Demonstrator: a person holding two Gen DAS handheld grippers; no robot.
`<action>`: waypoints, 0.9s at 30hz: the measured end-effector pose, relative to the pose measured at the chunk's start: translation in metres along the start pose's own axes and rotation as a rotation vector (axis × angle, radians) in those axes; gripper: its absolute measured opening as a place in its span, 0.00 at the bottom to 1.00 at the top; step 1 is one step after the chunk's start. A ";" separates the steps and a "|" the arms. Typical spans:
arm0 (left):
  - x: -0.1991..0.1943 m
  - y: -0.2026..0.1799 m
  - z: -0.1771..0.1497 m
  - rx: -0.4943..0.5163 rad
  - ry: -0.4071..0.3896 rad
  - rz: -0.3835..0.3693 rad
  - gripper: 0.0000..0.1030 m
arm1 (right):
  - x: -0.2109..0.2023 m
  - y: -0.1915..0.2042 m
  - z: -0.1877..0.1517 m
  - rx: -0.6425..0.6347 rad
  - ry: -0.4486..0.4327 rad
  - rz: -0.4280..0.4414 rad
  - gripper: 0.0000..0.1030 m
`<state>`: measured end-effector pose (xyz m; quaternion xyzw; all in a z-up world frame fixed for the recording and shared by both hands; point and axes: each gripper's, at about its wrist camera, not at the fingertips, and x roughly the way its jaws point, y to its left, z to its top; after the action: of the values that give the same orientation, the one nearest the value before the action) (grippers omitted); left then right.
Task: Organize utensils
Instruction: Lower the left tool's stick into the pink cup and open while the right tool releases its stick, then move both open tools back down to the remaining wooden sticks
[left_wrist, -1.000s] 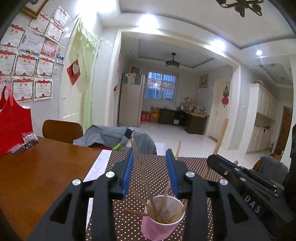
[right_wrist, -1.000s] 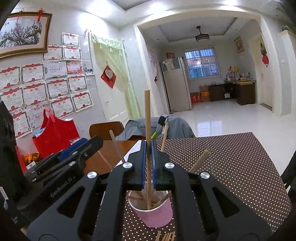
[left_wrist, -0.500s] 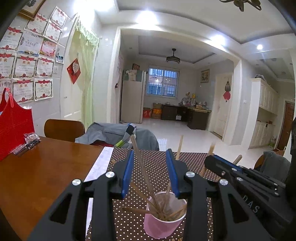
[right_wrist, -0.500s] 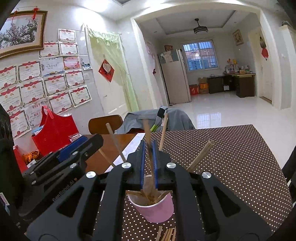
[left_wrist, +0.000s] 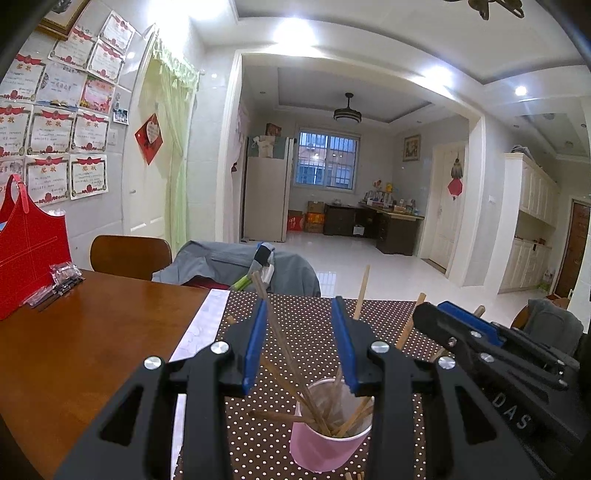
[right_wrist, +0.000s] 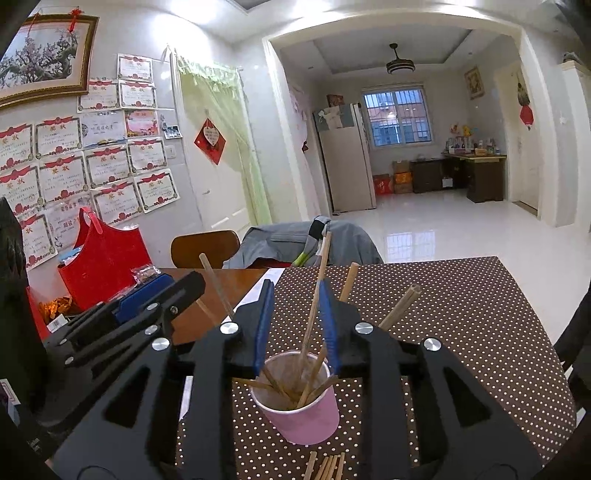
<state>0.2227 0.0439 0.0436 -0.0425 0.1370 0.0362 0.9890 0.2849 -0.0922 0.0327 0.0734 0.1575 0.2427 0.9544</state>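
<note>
A pink paper cup (left_wrist: 321, 439) stands on a brown dotted placemat (left_wrist: 314, 325) and holds several wooden chopsticks (left_wrist: 291, 365). The cup also shows in the right wrist view (right_wrist: 303, 410), with chopsticks (right_wrist: 312, 317) leaning in it. My left gripper (left_wrist: 299, 347) is open and empty, just above and behind the cup. My right gripper (right_wrist: 295, 325) is open and empty over the cup, its blue pads on either side of a leaning chopstick. More loose chopsticks (right_wrist: 327, 467) lie on the mat in front of the cup.
The wooden table (left_wrist: 74, 332) extends left, with a red bag (left_wrist: 26, 251) and small plastic packets (left_wrist: 62, 277) by the wall. A chair with a grey jacket (left_wrist: 236, 266) stands behind the table. The placemat's right edge (right_wrist: 532, 317) is near the table edge.
My right gripper has opened and let go of the chopstick it held upright; that chopstick now rests in the cup. The left gripper has stayed open and barely moved.
</note>
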 end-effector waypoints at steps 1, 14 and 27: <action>-0.001 0.000 0.000 0.002 -0.001 0.002 0.35 | 0.001 0.000 0.000 0.001 0.000 -0.001 0.25; -0.032 -0.007 -0.010 0.043 0.001 0.007 0.35 | -0.032 -0.006 -0.015 0.010 0.030 -0.019 0.25; -0.068 -0.031 -0.040 0.138 0.056 -0.029 0.46 | -0.076 -0.017 -0.043 -0.013 0.085 -0.042 0.28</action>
<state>0.1492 0.0050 0.0261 0.0228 0.1664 0.0111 0.9857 0.2150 -0.1413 0.0085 0.0537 0.1977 0.2268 0.9522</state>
